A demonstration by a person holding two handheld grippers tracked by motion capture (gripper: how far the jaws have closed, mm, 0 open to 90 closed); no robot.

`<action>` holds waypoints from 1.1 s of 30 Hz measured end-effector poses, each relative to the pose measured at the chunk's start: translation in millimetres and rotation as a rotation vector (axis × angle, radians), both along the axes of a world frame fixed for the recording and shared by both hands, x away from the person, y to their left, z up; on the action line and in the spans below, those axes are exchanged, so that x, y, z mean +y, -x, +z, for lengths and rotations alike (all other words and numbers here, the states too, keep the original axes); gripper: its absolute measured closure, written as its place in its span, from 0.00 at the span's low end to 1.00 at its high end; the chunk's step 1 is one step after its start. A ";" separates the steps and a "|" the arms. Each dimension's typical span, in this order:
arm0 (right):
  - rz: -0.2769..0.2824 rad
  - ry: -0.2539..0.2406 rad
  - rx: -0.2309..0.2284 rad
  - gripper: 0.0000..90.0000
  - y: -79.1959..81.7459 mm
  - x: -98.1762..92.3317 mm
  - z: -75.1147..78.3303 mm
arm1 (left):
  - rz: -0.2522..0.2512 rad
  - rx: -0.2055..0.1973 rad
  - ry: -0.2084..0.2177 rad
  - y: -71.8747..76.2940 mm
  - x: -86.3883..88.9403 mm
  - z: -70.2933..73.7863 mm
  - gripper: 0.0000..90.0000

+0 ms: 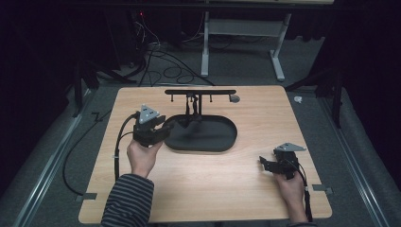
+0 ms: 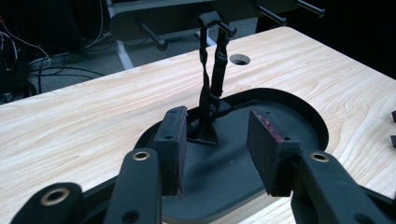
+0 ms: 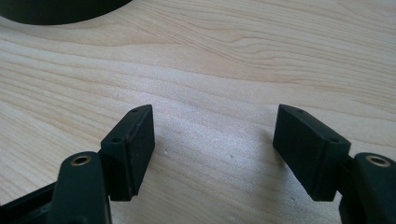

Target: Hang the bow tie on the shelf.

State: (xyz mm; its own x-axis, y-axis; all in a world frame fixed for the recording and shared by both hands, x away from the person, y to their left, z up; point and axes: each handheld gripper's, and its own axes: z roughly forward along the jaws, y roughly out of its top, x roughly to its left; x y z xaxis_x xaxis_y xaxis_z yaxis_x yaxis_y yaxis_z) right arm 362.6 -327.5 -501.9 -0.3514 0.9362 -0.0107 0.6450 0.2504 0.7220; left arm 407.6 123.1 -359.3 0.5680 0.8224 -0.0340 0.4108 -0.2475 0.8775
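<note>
The dark strap (image 2: 205,88) hangs upright from the rack (image 1: 200,92) onto the black tray (image 2: 289,105), centre frame, just beyond the spread, empty left gripper (image 2: 217,147). The right gripper (image 3: 214,149), also spread, idles on the bench (image 1: 213,184) lower right.

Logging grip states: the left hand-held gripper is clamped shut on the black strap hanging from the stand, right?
Not quite. The left hand-held gripper is open; its pads stand apart above the black tray, and the strap hangs beyond them, ungripped, as the left gripper view shows.

1 tray (image 1: 208,142), 1 strap (image 2: 205,93), 2 grippers
</note>
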 end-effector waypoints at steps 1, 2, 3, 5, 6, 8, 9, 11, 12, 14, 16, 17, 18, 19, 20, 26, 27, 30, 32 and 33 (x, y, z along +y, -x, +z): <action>0.000 0.000 0.000 0.34 0.0 0.0 0.0 | 0.000 -0.001 0.000 0.7 0.1 -0.3 0.64; 0.000 0.000 0.000 0.34 0.0 0.0 0.0 | -0.001 0.000 0.002 1.9 0.4 -0.7 0.64; 0.000 0.000 0.000 0.34 0.0 0.0 0.0 | -0.001 -0.001 0.004 2.9 0.7 -1.0 0.64; 0.000 -0.001 0.000 0.34 0.0 0.0 0.0 | 0.000 -0.002 0.007 4.4 1.4 -1.9 0.64; -0.001 -0.001 0.000 0.34 0.1 0.0 0.0 | 0.000 0.000 0.008 5.2 1.9 -2.8 0.64; -0.001 0.000 0.000 0.34 0.0 0.0 0.0 | -0.002 0.008 0.007 5.8 2.4 -4.7 0.64; 0.000 0.000 0.000 0.34 0.0 0.0 0.0 | -0.003 0.011 0.005 6.3 2.7 -5.7 0.64; 0.000 0.000 0.000 0.34 0.0 0.0 0.0 | -0.002 0.014 0.004 9.5 4.0 -7.8 0.63; 0.000 0.000 0.000 0.34 0.0 0.0 0.0 | -0.002 0.014 0.004 9.5 4.0 -7.8 0.63; 0.000 0.000 0.000 0.34 0.0 0.0 0.0 | 0.001 0.015 0.009 11.6 5.6 -8.8 0.63; -0.001 0.000 0.000 0.34 0.1 0.1 0.0 | 0.006 0.020 0.012 13.4 8.1 -10.7 0.63; 0.000 0.000 0.000 0.34 0.0 0.1 0.0 | 0.008 0.022 0.013 13.7 8.7 -11.5 0.63; 0.000 0.000 0.000 0.34 0.0 0.1 0.0 | 0.011 0.027 0.014 14.3 10.0 -12.9 0.63; 0.000 0.000 0.000 0.34 0.0 0.0 0.0 | 0.013 0.030 0.016 14.9 10.5 -14.1 0.63; -0.001 0.000 0.000 0.34 0.1 0.1 0.0 | 0.015 0.031 0.016 15.6 11.1 -15.3 0.63; -0.001 0.000 0.000 0.34 0.1 0.1 0.0 | 0.025 0.042 0.031 19.3 15.8 -21.0 0.63; -0.001 0.000 0.000 0.34 0.1 0.1 0.0 | 0.028 0.045 0.030 19.6 16.3 -21.6 0.63; 0.000 0.000 0.000 0.34 0.0 0.1 0.0 | 0.031 0.047 0.036 21.0 18.2 -23.7 0.62; 0.000 0.001 0.000 0.34 0.0 0.1 0.0 | 0.034 0.049 0.039 22.5 19.6 -25.6 0.62; 0.000 0.000 0.000 0.34 0.0 0.1 0.0 | 0.036 0.050 0.041 23.0 20.1 -26.4 0.62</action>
State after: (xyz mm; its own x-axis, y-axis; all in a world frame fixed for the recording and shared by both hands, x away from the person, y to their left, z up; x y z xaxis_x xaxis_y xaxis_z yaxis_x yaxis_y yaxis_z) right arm 362.6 -327.4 -501.9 -0.3512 0.9362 -0.0109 0.6451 0.2505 0.7219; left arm 384.6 143.3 -385.7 0.5351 0.8393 -0.0960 0.4627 -0.1961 0.8646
